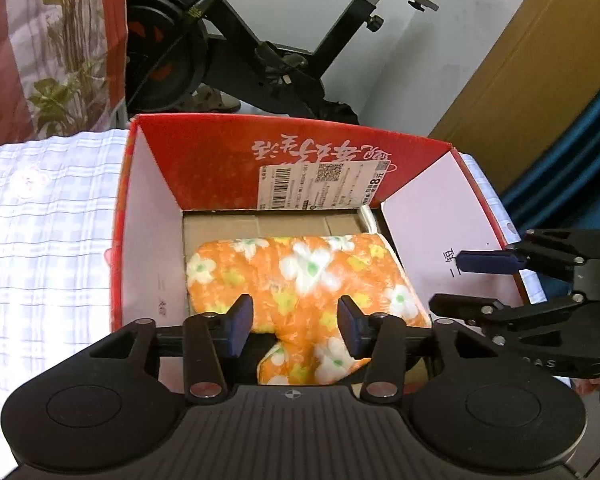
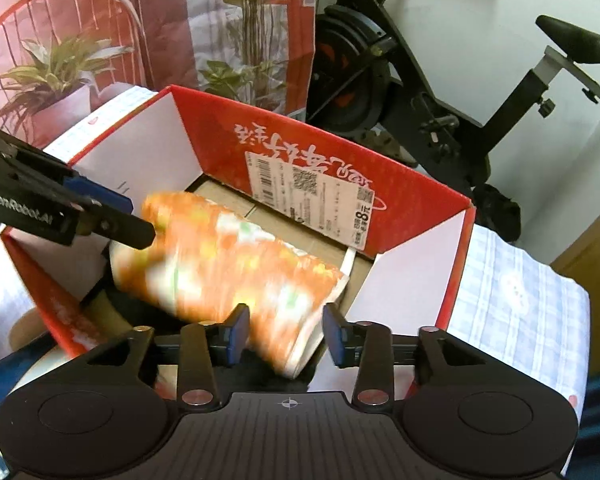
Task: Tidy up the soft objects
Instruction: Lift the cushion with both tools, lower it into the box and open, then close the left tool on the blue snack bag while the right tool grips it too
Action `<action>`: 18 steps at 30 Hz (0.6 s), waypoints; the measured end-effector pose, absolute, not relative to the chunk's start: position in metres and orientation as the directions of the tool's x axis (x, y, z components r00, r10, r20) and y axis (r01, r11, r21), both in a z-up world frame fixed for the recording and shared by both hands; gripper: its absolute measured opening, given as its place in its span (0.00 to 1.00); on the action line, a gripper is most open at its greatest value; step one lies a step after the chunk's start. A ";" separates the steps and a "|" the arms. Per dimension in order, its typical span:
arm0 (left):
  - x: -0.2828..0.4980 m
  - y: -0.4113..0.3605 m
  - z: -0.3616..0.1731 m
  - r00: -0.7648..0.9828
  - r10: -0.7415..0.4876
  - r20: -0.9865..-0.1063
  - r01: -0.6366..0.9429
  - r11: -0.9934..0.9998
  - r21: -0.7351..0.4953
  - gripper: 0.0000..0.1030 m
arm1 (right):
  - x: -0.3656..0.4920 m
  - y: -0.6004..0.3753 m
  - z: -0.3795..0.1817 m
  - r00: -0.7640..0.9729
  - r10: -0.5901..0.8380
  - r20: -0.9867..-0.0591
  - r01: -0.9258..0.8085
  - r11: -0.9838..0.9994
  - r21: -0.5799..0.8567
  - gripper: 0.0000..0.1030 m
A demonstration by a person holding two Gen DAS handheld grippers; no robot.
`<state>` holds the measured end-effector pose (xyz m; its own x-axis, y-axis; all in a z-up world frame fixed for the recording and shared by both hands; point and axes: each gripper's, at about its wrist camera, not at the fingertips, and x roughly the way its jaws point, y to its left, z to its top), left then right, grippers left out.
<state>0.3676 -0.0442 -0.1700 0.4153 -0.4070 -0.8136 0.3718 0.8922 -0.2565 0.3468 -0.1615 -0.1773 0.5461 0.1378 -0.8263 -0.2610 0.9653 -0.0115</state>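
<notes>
An orange folded cloth with white and yellow flowers (image 1: pixel 300 280) lies inside an open red cardboard box (image 1: pixel 228 160). It also shows in the right wrist view (image 2: pixel 228 264), blurred, lying in the box (image 2: pixel 308 152). My left gripper (image 1: pixel 296 326) is open, its jaws apart over the cloth's near edge, not closed on it. My right gripper (image 2: pixel 286 334) is open above the cloth's near right corner. In the left wrist view the right gripper (image 1: pixel 460 280) is open beside the box's right flap. In the right wrist view the left gripper (image 2: pixel 134 220) reaches in at the cloth's left end.
The box stands on a surface covered with a white-and-lilac checked cloth (image 1: pixel 40 220). A black exercise bike (image 1: pixel 260 40) stands behind the box. A red printed curtain (image 2: pixel 100 20) hangs at the left. A brown cardboard panel (image 1: pixel 520 80) leans at the right.
</notes>
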 end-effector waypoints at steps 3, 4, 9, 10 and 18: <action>0.358 -0.037 -0.159 0.451 -0.415 -0.790 0.366 0.893 -0.260 0.49 | 0.336 -0.161 -0.170 0.565 0.131 -0.814 -0.247 0.969 -0.015 0.43; 0.353 -0.035 -0.154 0.469 -0.414 -0.780 0.366 0.895 -0.255 0.49 | 0.333 -0.160 -0.168 0.574 0.131 -0.808 -0.236 0.972 -0.010 0.43; 0.321 -0.027 -0.130 0.556 -0.405 -0.726 0.382 0.900 -0.209 0.49 | 0.306 -0.162 -0.153 0.653 0.161 -0.740 -0.184 0.982 0.051 0.43; 0.314 -0.025 -0.127 0.568 -0.405 -0.717 0.385 0.900 -0.203 0.49 | 0.300 -0.162 -0.150 0.665 0.168 -0.728 -0.178 0.982 0.065 0.43; 0.260 -0.008 -0.123 0.606 -0.424 -0.673 0.377 0.898 -0.226 0.49 | 0.246 -0.148 -0.142 0.721 0.199 -0.664 -0.179 0.979 0.099 0.43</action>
<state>0.2603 -0.0084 -0.1233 0.6061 -0.4240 -0.6730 0.3772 0.8981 -0.2261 0.2459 -0.1478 -0.1419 0.7206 0.1990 -0.6642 -0.1793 0.9788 0.0987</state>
